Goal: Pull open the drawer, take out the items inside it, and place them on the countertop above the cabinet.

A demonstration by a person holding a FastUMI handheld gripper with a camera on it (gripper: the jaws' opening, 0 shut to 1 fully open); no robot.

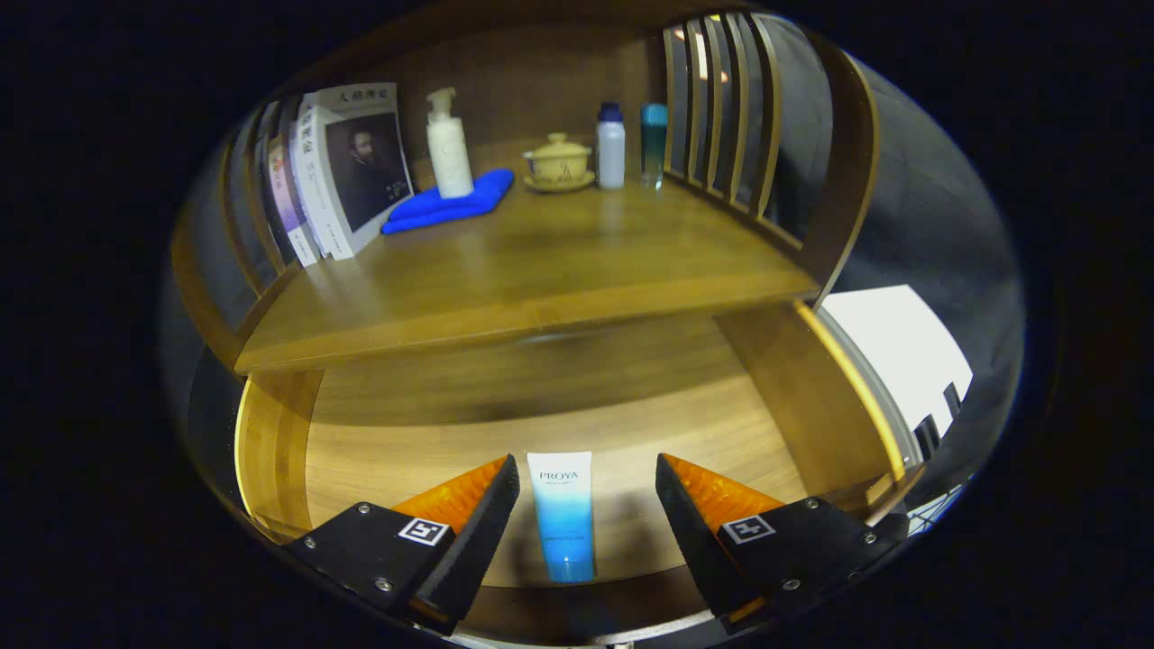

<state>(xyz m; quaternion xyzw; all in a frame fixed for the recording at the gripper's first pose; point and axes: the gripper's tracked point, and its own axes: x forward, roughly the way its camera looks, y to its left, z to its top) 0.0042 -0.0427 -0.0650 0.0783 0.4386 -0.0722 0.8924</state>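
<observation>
On the desk [541,270] above the open drawer [559,415], a row of books [343,171] leans at the left end, the front one showing a portrait cover. Just right of them lies a folded blue cloth [451,205], and a white pump bottle [448,144] stands upright on it. Further right sits a lidded yellow cup on a saucer [558,162], then a white bottle with a dark cap [610,144], and beside that a teal bottle [654,142] close to the slatted wooden side panel [721,108]. Below, in the pulled-out drawer, a white-and-blue cosmetic tube [563,516] lies flat on the drawer floor, cap end toward the camera. The claw [586,505] is spread apart, one finger on each side of the tube, neither touching it.
</observation>
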